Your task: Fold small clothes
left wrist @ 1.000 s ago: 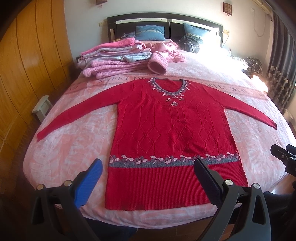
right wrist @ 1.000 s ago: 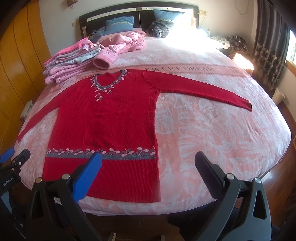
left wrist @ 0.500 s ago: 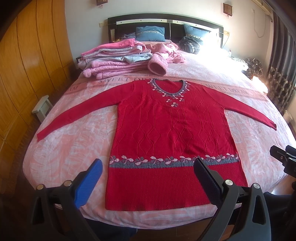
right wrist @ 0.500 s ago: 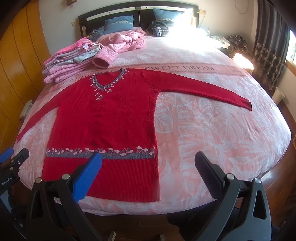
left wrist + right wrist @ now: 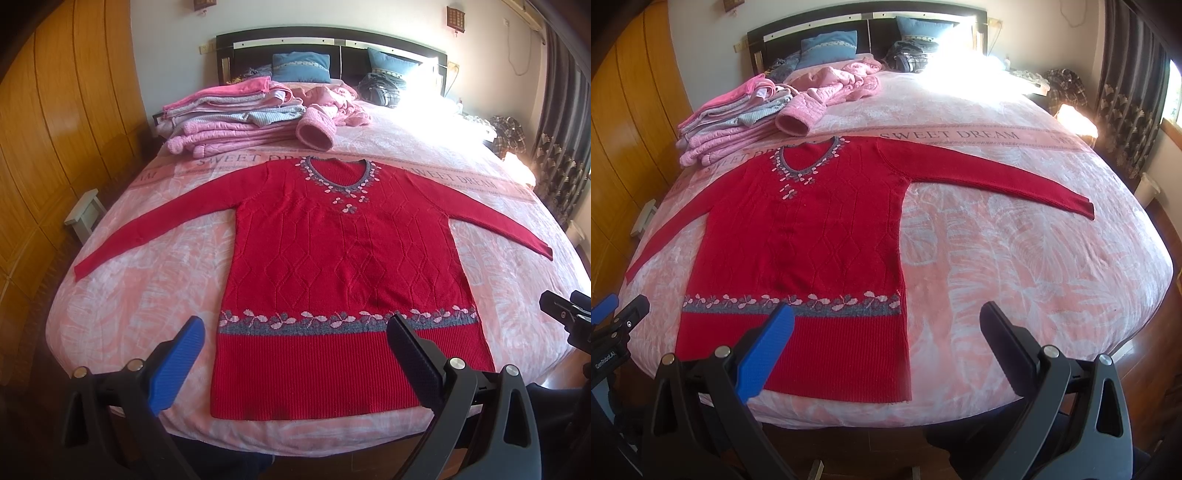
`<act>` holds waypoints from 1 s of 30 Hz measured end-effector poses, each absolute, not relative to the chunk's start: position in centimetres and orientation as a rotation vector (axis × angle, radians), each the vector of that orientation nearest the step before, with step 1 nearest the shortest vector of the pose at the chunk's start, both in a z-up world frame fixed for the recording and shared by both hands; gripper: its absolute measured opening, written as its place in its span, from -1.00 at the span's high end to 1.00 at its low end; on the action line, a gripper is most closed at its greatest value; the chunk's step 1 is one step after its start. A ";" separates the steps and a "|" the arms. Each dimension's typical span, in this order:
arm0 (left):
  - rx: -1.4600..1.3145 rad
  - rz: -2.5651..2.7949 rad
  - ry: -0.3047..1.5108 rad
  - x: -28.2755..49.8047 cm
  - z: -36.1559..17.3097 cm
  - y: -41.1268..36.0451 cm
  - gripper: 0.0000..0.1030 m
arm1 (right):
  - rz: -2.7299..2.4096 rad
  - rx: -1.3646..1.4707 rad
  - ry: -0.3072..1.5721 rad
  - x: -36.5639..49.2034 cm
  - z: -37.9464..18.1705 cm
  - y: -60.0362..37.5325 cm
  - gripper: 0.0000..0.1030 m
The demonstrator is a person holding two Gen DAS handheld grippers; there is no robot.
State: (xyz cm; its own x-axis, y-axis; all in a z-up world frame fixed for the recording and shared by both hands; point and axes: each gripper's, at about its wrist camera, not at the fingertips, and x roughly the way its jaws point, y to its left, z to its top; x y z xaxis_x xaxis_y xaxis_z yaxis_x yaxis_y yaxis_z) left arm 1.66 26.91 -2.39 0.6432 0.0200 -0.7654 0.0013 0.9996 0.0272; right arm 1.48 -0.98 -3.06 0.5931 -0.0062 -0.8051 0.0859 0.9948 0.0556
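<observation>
red knitted sweater with a grey flowered band lies flat, sleeves spread, on the pink patterned bedspread, and with the left gripper and right gripper both gaping empty at its hem, a single-layer pinch could drag the loose knit askew.

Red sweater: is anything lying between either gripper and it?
Nothing visible does. The red sweater lies flat and uncovered on the bed; the left gripper and right gripper hover open before its hem. The pink pile sits beyond the collar.
</observation>
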 end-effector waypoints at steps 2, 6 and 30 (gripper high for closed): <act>0.025 0.010 0.872 1.7 -2.4 26.9 -0.93 | -0.052 0.093 0.935 1.5 -3.1 -1.0 -0.94; 0.026 0.010 0.871 1.7 -2.3 27.0 -0.93 | -0.053 0.093 0.934 1.5 -3.1 -1.0 -0.94; -0.027 0.092 0.931 8.5 -3.1 28.5 -0.93 | -0.132 0.406 1.032 9.1 -5.5 -11.1 -0.94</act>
